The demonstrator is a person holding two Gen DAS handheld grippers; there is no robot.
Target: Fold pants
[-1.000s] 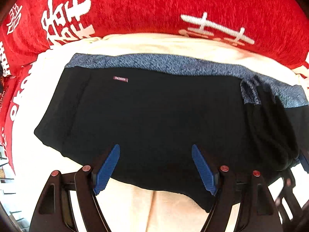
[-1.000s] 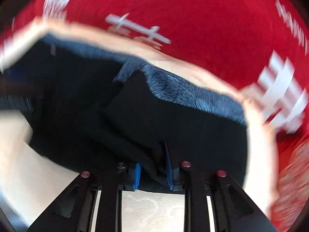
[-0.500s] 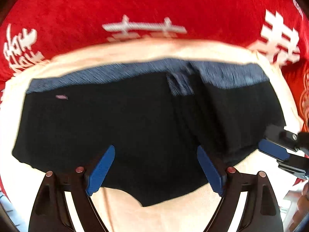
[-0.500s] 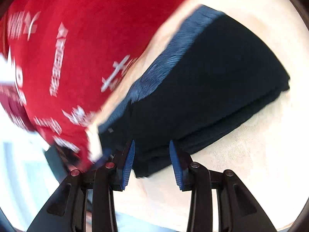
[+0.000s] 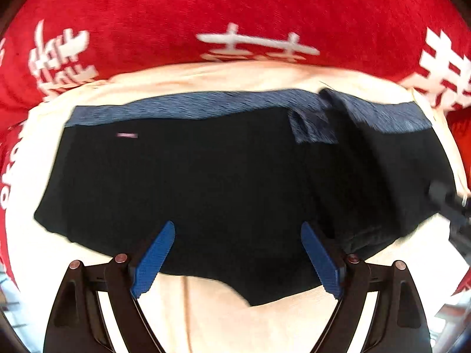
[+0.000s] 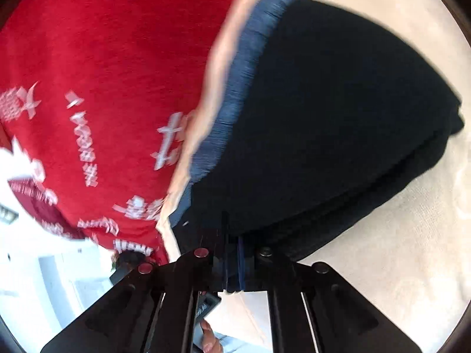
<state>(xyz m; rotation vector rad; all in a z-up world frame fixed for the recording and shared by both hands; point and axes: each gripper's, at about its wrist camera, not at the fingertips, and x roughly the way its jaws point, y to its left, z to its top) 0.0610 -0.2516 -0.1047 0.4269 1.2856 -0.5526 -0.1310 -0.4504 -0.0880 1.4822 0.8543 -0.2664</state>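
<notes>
Left wrist view: your left gripper (image 5: 238, 260) is spread wide with nothing between the blue pads (image 5: 154, 260). It hangs over the near hem of the black pants (image 5: 191, 182), both tips over dark fabric. The pants lie spread flat ahead of the gripper on the cream cloth (image 5: 206, 314). The blue-grey waistband (image 5: 182, 107) runs along the far edge. A small pink label (image 5: 127, 135) sits far-left of the tips, just below the band. To the right of the gripper, a layer of the pants is folded over; a patch of waistband (image 5: 313, 128) shows turned inward there. The red blanket with white characters (image 5: 206, 11) fills the area beyond the cream cloth. Your right gripper (image 5: 454, 203) shows blurred at the far right edge, at the pants' right side.

Right wrist view: the picture is motion-blurred. Your right gripper (image 6: 234, 261) is pinched shut on the pants (image 6: 338, 123) at the corner nearest you, dark fabric sandwiched between the blue pads (image 6: 240, 261). The folded stack rises ahead and right of the tips, several layers visible along its right edge. The waistband (image 6: 235, 100) runs away to the left-front. The red blanket (image 6: 103, 58) is left, the cream cloth (image 6: 397, 220) right.
</notes>
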